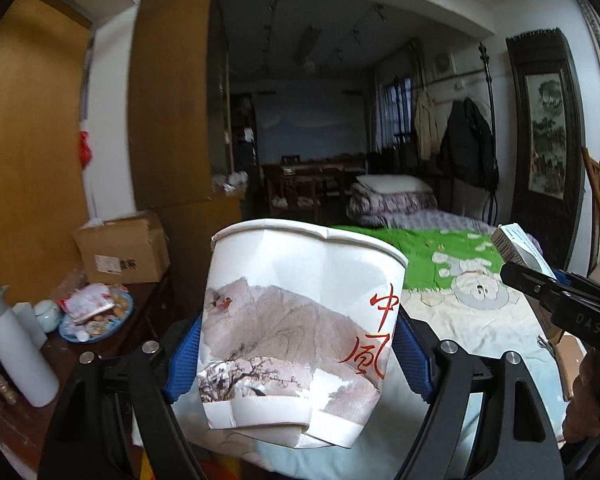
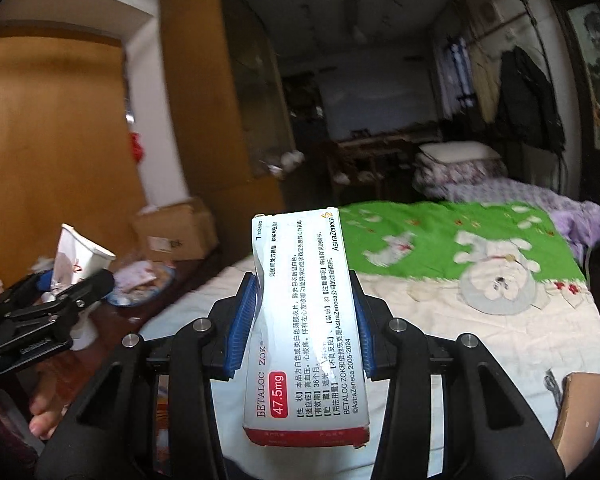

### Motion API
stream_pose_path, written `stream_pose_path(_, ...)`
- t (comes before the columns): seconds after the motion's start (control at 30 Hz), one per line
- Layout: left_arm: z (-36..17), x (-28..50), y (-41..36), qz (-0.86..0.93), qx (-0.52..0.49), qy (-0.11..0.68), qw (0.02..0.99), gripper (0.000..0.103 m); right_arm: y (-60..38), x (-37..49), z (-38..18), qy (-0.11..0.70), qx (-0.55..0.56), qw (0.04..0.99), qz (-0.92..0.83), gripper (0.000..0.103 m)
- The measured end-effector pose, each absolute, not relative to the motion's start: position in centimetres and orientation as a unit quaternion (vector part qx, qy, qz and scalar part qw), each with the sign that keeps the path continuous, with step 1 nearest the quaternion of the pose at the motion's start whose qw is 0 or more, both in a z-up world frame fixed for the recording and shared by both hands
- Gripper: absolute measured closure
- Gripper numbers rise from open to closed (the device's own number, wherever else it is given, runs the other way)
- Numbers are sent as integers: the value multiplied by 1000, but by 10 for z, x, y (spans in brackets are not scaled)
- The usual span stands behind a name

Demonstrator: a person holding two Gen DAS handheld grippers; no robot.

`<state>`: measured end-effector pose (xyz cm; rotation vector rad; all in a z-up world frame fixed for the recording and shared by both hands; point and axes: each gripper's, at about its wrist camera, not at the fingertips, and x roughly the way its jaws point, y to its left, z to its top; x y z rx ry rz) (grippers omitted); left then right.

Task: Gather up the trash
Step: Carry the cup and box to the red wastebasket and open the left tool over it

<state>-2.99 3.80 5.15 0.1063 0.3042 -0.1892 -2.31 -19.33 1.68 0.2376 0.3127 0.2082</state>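
Cup [image 1: 300,328]: dented paper, light, crushable, clamped at mid-wall in left claw [image 1: 296,354] | medicine box [image 2: 306,320]: thin card, light, pinched by long edges in right claw [image 2: 300,330] | both aloft over bed [image 2: 460,320]

Two handheld grippers raised side by side — left gripper [image 1: 300,356] clamped on a paper cup [image 1: 300,320], right gripper [image 2: 302,320] clamped on a medicine box [image 2: 304,320].
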Motion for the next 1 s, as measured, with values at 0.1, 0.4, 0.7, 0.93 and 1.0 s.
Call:
stream_pose_path(0.1, 61, -61, 62, -85, 47, 139, 986, 22, -174, -43, 27, 141, 112, 975, 134, 59)
stream_pose_path(0.4, 60, -108, 144, -29, 26, 149, 988, 22, -107, -48, 33, 160, 84, 958, 222, 59)
stream_pose_path(0.7, 4, -73, 225, 6, -30, 253, 967, 22, -34, -5, -3, 236, 41, 933, 270, 59)
stream_pose_path(0.93, -95, -28, 267, 13, -63, 390, 918, 22, 4, 32, -49, 312, 25, 907, 281, 59)
stream_pose_path(1.0, -135, -15, 275, 0, -73, 441, 894, 22, 9, 43, -62, 329, 24, 902, 279, 59)
